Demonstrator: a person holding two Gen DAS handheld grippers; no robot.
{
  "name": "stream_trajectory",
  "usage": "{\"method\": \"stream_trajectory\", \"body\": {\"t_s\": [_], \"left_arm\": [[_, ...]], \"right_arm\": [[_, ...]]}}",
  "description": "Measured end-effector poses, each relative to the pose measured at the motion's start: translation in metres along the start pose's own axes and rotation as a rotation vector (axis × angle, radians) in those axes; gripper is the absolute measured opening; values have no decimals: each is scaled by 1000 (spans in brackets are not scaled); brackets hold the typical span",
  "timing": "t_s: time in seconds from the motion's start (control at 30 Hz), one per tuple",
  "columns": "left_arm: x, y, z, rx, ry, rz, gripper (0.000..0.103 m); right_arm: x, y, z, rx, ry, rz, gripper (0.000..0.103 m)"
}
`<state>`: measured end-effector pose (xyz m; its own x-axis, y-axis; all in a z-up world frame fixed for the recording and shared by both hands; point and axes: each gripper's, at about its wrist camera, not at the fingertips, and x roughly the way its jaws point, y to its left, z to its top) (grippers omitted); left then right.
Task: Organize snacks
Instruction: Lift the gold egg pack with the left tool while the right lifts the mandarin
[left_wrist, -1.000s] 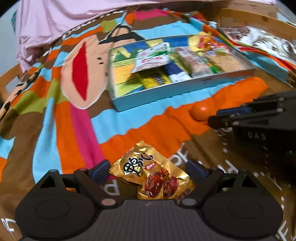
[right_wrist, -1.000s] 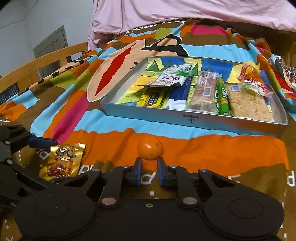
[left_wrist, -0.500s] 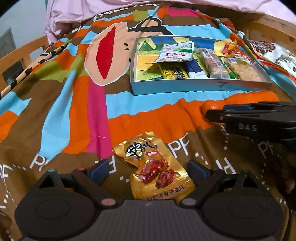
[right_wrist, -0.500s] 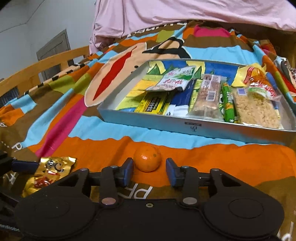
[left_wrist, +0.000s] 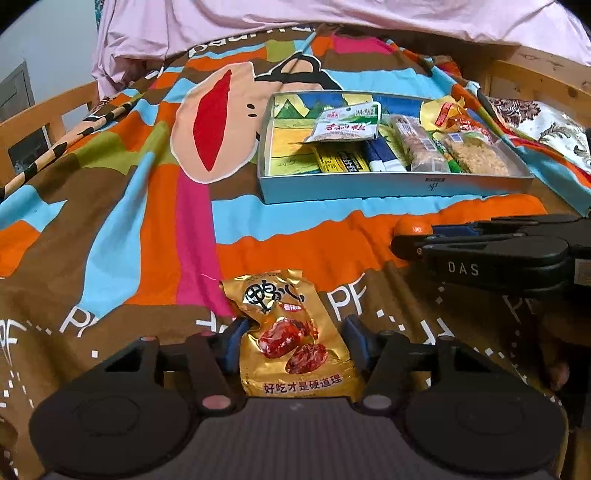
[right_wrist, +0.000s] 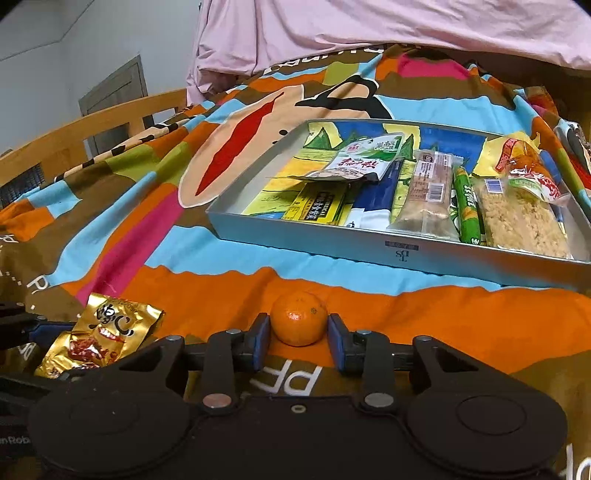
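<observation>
A gold snack packet (left_wrist: 291, 339) lies on the striped blanket between the open fingers of my left gripper (left_wrist: 291, 341); the left pad touches its edge. It also shows in the right wrist view (right_wrist: 99, 338). A small orange (right_wrist: 299, 323) sits between the open fingers of my right gripper (right_wrist: 298, 338), with narrow gaps on both sides. In the left wrist view the orange (left_wrist: 410, 226) peeks out behind the right gripper. A silver tray (right_wrist: 402, 254) holding several wrapped snacks stands beyond.
A pink sheet (left_wrist: 332, 22) is bunched at the back. A wooden bed rail (right_wrist: 92, 125) runs along the left. A patterned cushion (left_wrist: 539, 125) lies right of the tray (left_wrist: 391, 184).
My right gripper has opened and moved forward so its fingers flank the orange. My left gripper's fingers have closed in around the gold packet.
</observation>
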<state>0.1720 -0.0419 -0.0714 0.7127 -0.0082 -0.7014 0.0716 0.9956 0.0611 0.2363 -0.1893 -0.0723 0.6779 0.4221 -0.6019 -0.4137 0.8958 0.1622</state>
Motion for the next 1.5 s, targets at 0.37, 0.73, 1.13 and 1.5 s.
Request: {"method": "stream_trajectory", "body": {"t_s": [0.37, 0.73, 1.13, 1.5], "left_arm": [[-9, 4, 0, -31, -24, -9, 47], [9, 7, 6, -40, -5, -56, 56], [-6, 3, 3, 2, -67, -49, 26], [-2, -2, 7, 19, -61, -75, 24]], "right_arm": [[-9, 0, -3, 16, -5, 5, 36], [-6, 0, -4, 20, -2, 5, 36], [-9, 3, -5, 12, -8, 1, 36], [-12, 6, -5, 1, -21, -14, 35]]}}
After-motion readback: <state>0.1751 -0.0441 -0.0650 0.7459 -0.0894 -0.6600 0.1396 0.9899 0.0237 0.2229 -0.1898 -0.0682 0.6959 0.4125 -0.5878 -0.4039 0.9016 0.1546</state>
